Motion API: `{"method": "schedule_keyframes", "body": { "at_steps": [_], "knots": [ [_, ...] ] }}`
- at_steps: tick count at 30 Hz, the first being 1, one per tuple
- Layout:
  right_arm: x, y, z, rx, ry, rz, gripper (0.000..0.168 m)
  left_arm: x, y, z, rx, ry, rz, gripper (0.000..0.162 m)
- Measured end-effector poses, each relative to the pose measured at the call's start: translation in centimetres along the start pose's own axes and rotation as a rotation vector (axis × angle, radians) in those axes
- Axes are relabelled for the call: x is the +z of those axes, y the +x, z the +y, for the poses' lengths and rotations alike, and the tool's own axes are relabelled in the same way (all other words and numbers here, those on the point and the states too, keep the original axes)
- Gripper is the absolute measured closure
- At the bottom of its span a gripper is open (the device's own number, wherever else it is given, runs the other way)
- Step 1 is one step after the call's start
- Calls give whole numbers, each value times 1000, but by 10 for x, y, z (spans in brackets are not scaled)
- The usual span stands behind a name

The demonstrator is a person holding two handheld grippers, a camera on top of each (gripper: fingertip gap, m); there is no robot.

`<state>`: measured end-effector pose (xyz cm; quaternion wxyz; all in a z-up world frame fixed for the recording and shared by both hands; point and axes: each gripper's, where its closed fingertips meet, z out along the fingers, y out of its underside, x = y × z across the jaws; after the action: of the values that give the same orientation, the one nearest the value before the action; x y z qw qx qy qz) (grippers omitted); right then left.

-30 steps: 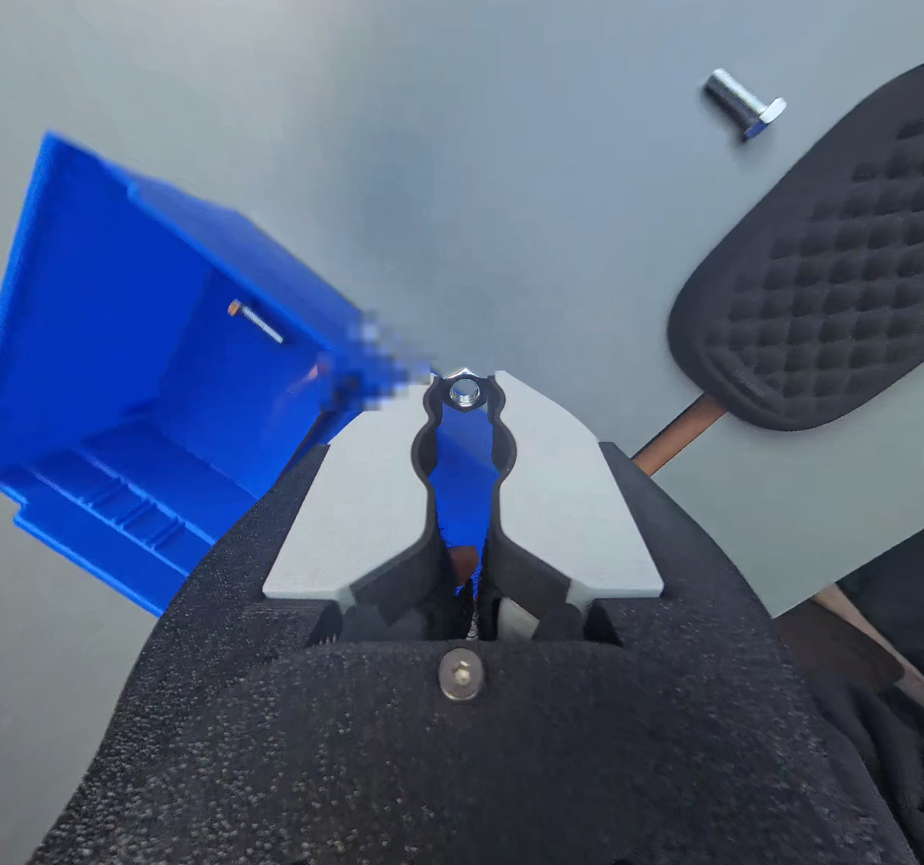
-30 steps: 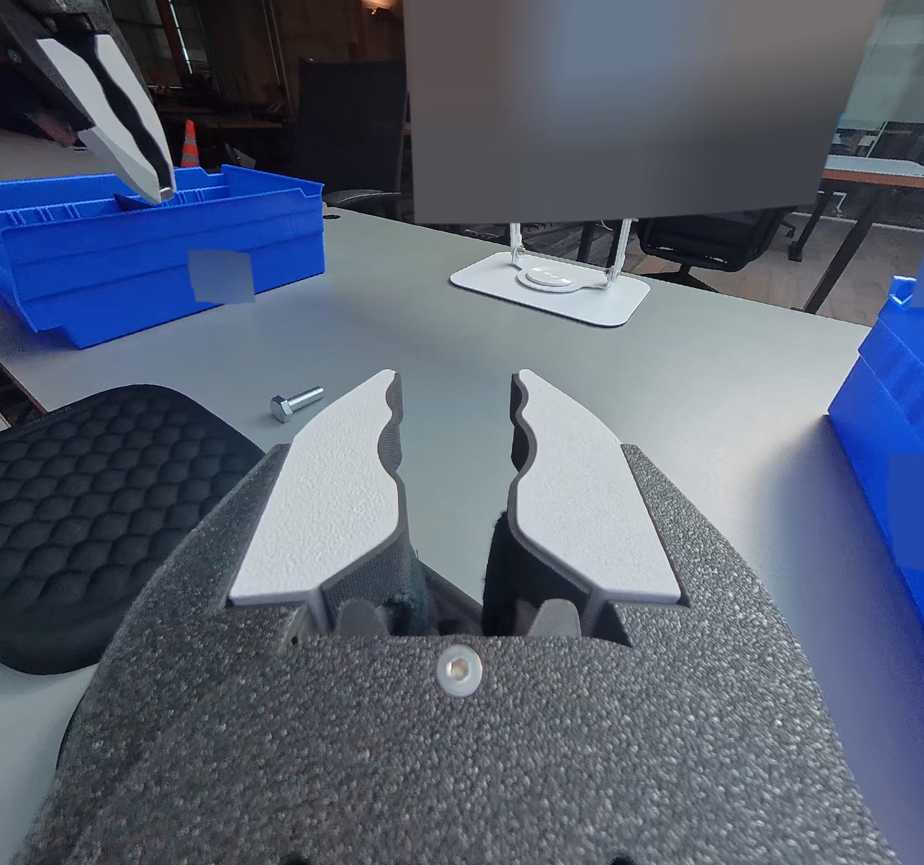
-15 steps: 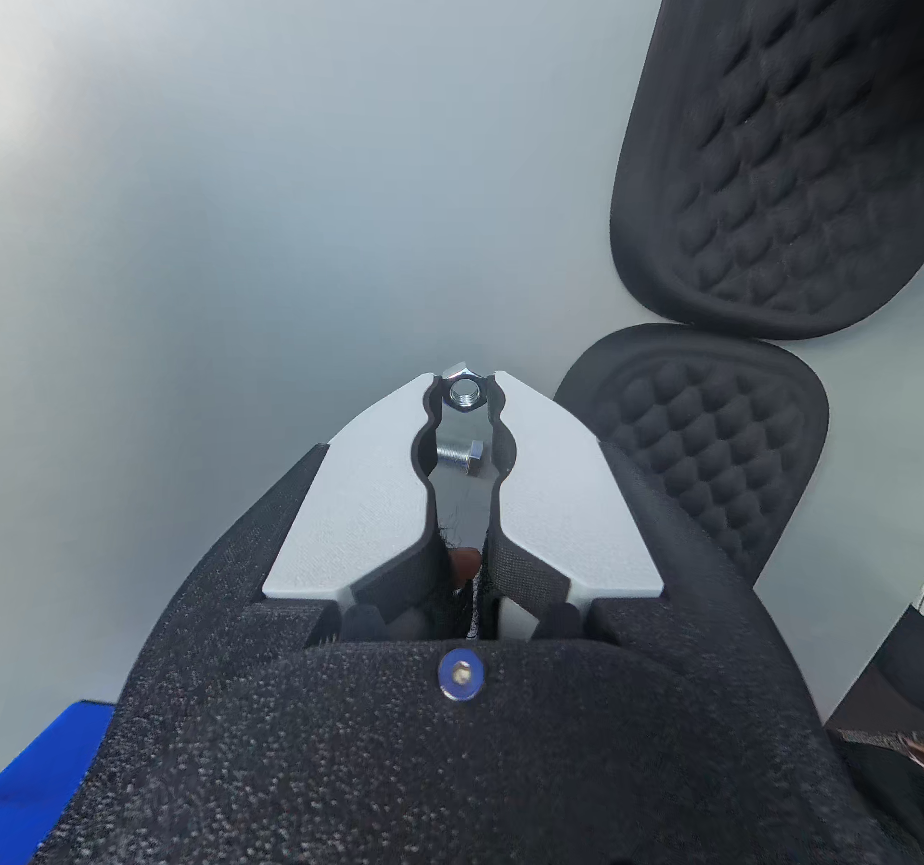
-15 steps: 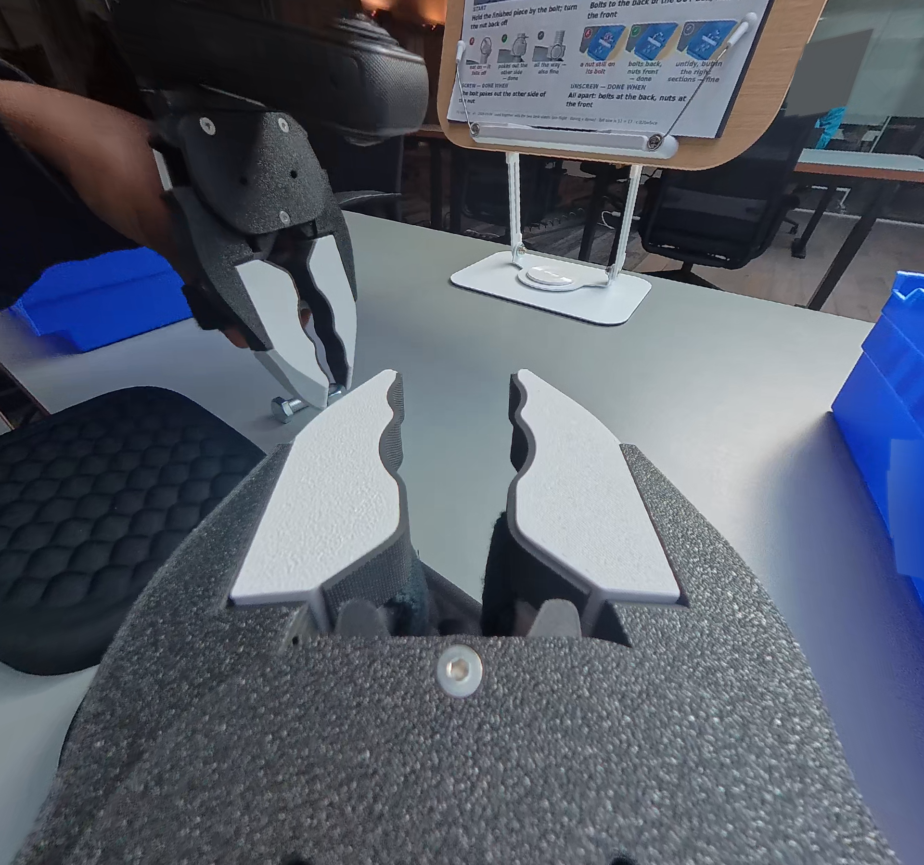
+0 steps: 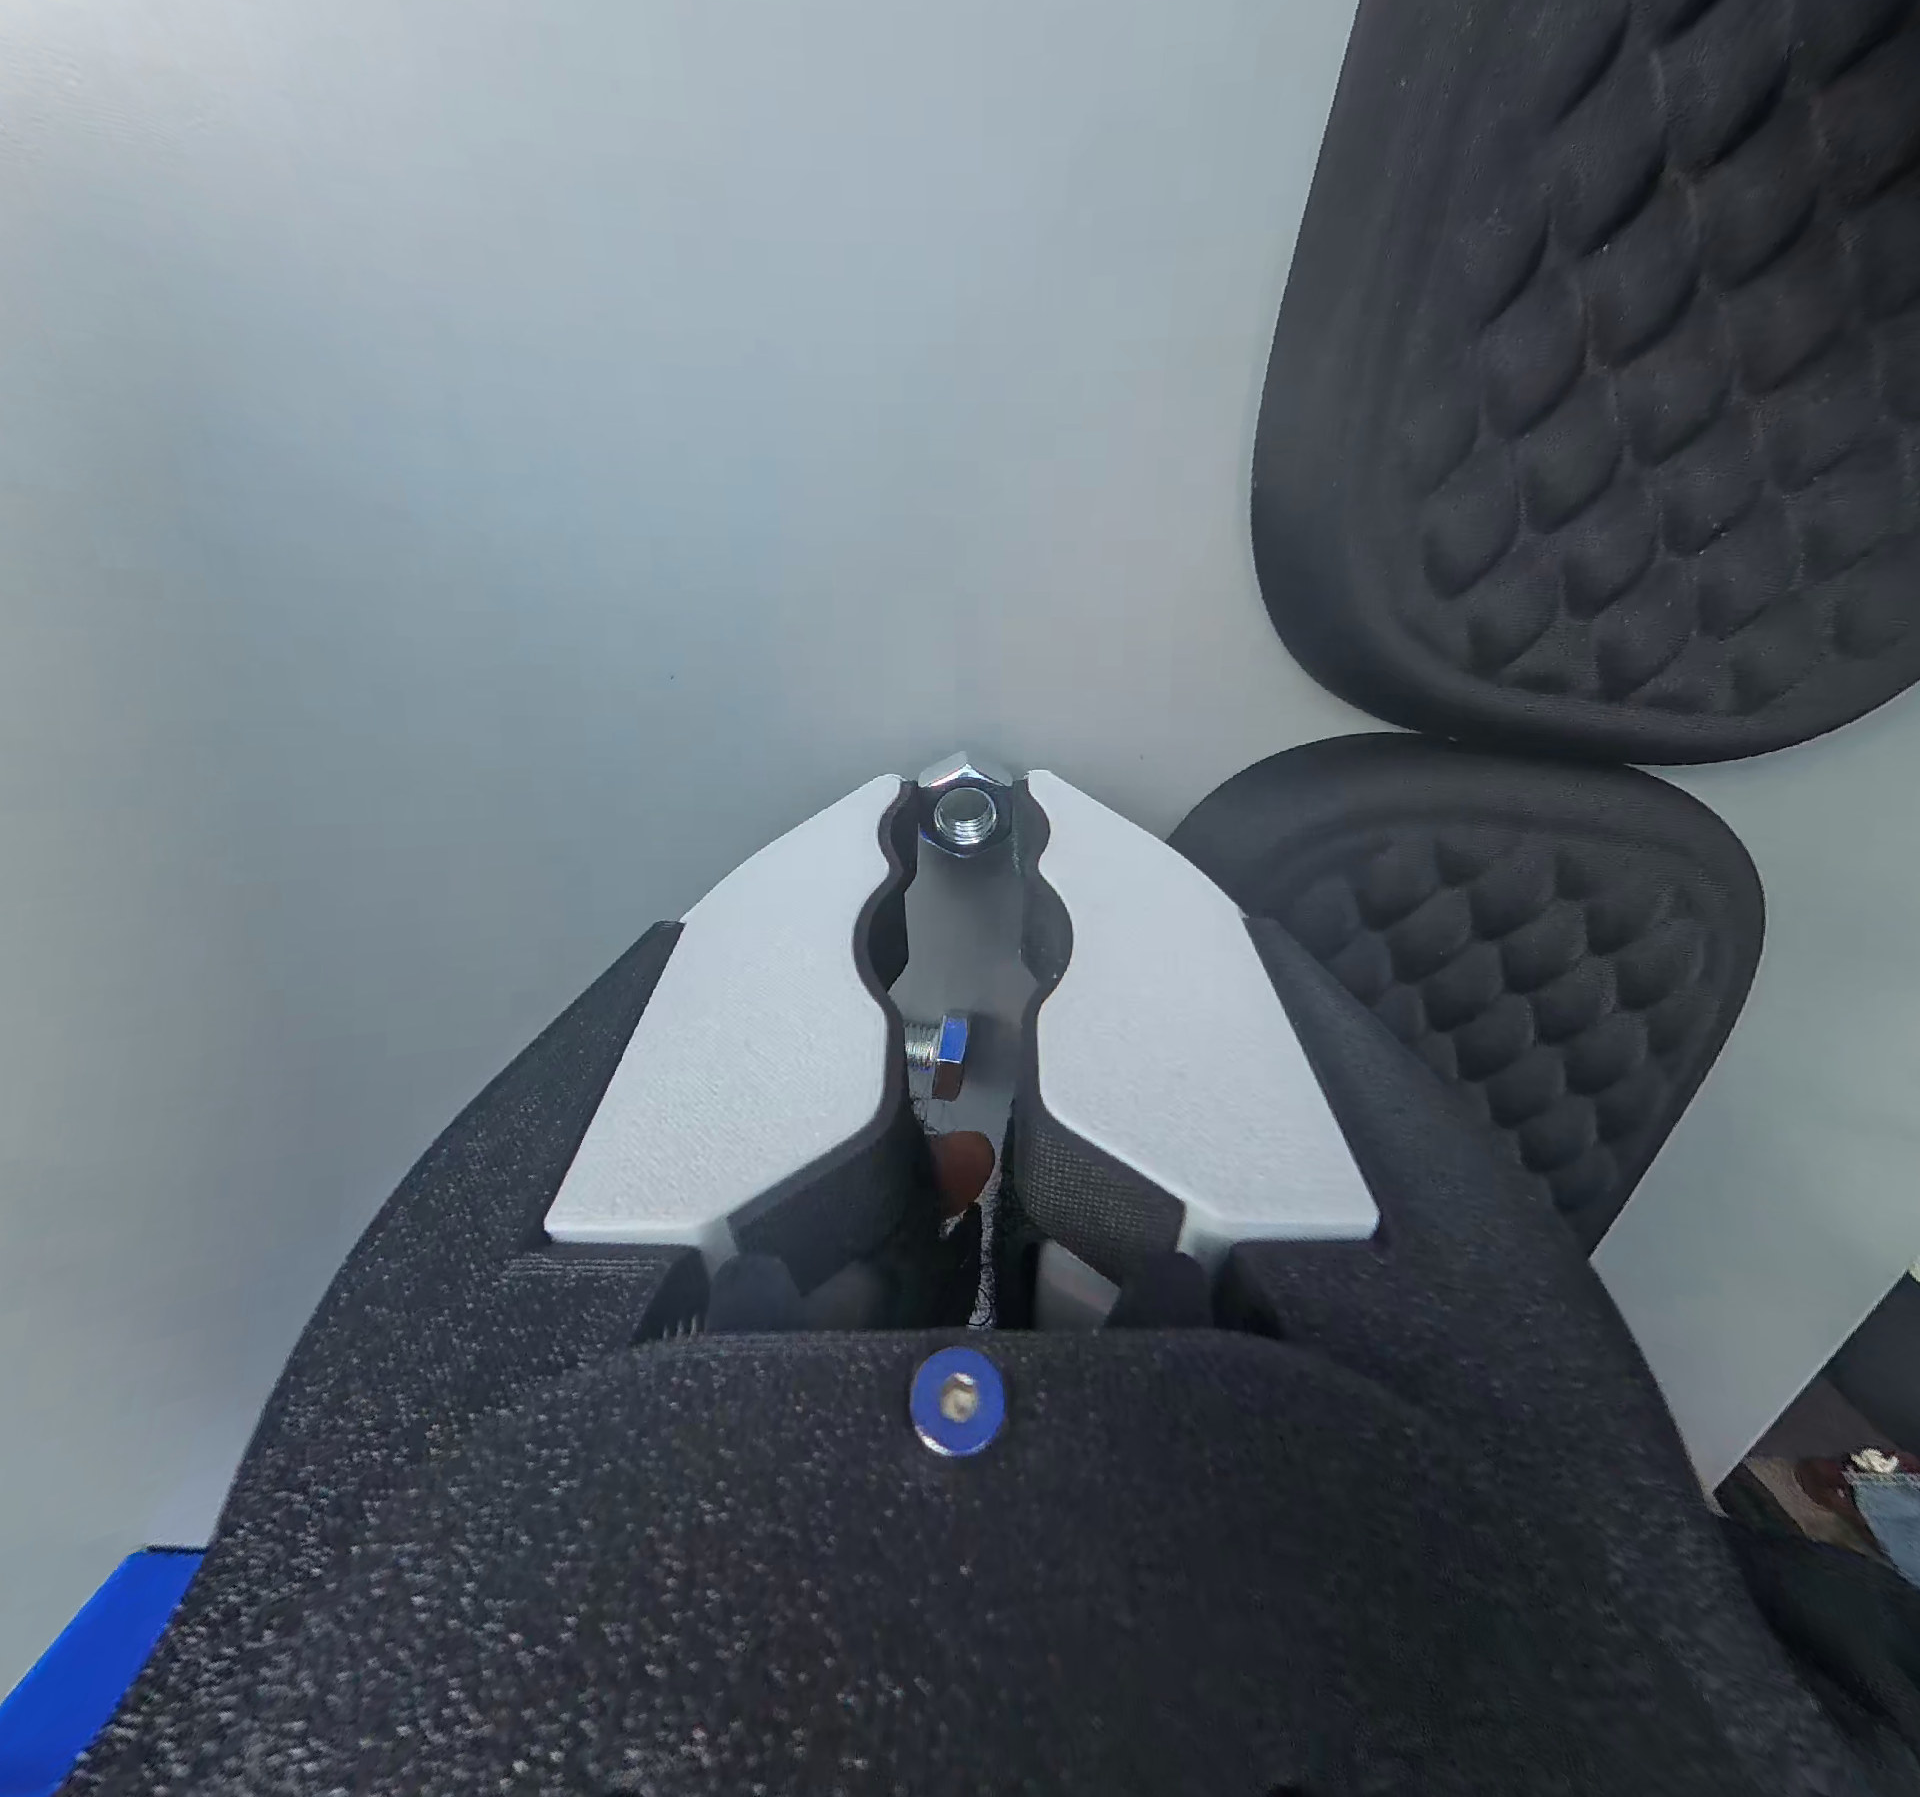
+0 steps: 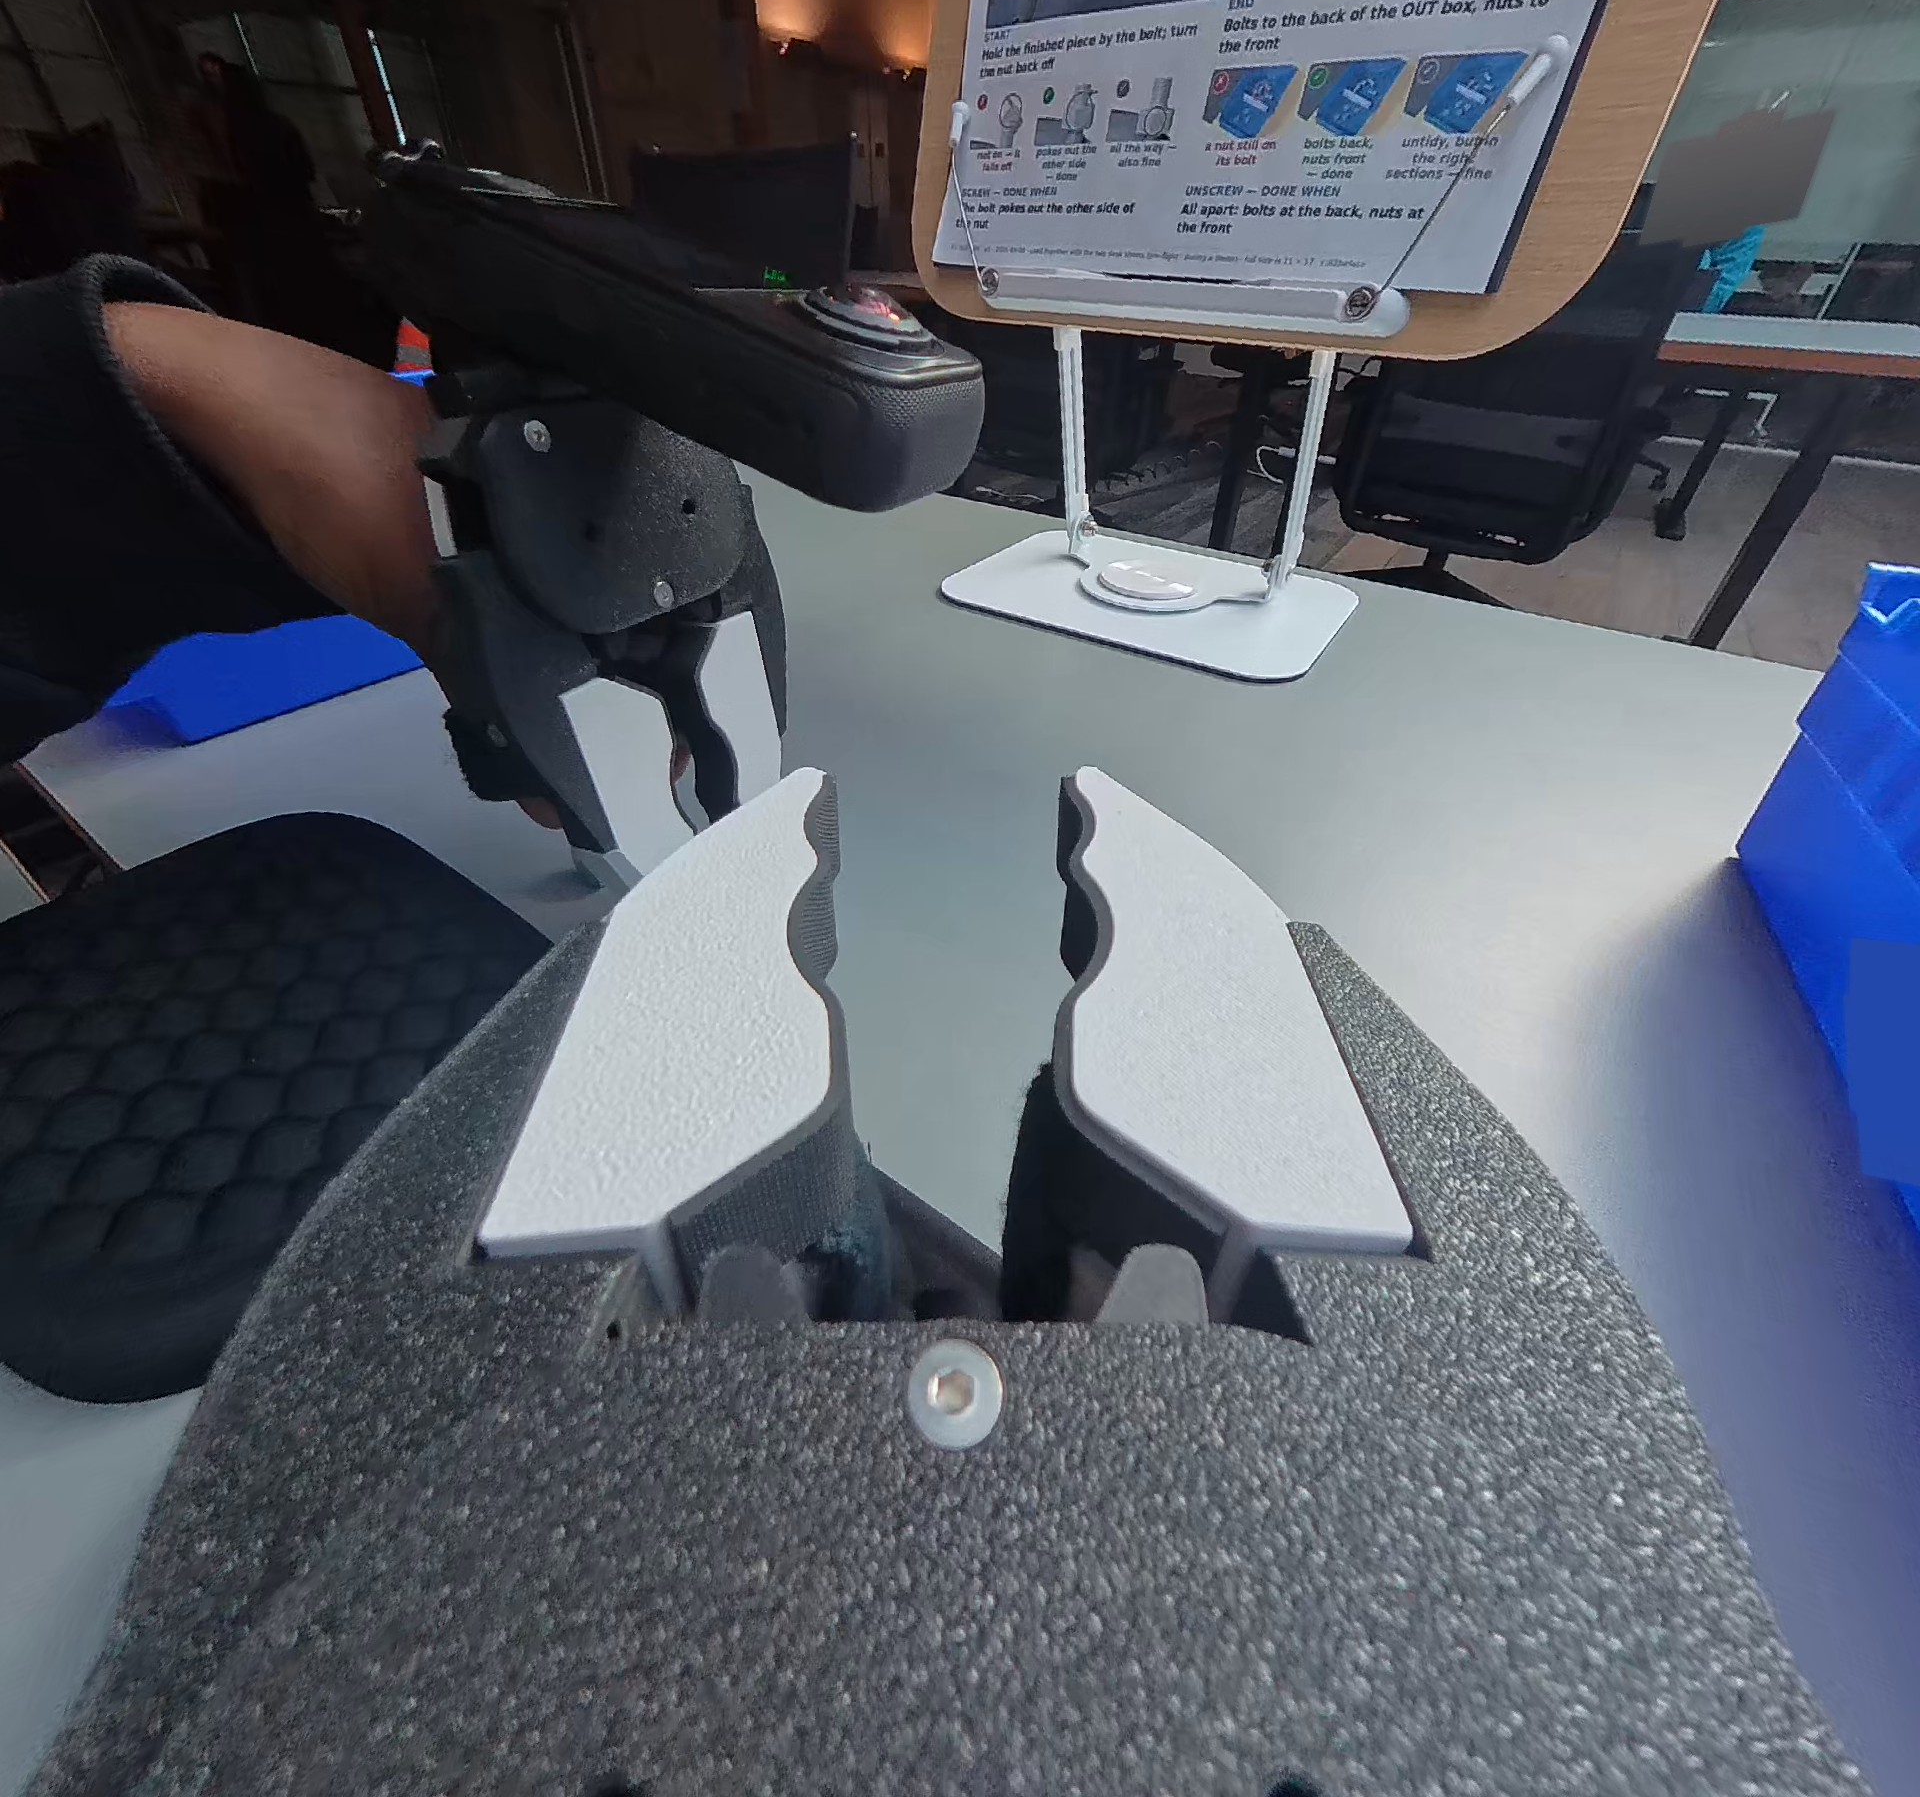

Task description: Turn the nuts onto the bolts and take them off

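My left gripper [image 5: 964, 802] is shut on a silver hex nut [image 5: 964, 817] at its fingertips, with the threaded hole facing the camera. It points down at the grey table. A silver bolt [image 5: 938, 1056] lies on the table below it and shows through the gap between the fingers, with its head to the right. In the right wrist view the left gripper [image 6: 644, 843] is held in a hand with its tips close to the table; the bolt is hidden there. My right gripper [image 6: 945, 791] is open and empty, just right of the left one.
Two black padded rests [image 5: 1621, 313] [image 5: 1507, 968] lie right of the left gripper; one also shows in the right wrist view [image 6: 208, 1041]. Blue bins stand at the left [image 6: 239, 677] and right [image 6: 1849, 864]. A stand [image 6: 1143, 594] with an instruction sheet is at the back. The grippers' ends are close to 15 centimetres from one another.
My left gripper has carried the nut from over the blue bin down to the bolt on the table. The right gripper has stayed still and open.
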<state>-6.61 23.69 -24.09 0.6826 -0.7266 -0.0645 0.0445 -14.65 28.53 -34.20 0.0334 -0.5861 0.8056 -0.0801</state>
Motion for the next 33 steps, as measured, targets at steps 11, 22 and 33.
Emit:
{"method": "schedule_keyframes", "body": {
  "at_steps": [11,22,33],
  "knots": [
    [0,0,-1,4,4,2,128,-32,-8,5,-247,229,-48,125],
    [-1,0,-2,5,12,-2,128,-27,-7,57,-643,350,-68,121],
    [-1,0,-2,10,16,-2,128,-8,-13,58,-683,319,-122,134]
  ]
}}
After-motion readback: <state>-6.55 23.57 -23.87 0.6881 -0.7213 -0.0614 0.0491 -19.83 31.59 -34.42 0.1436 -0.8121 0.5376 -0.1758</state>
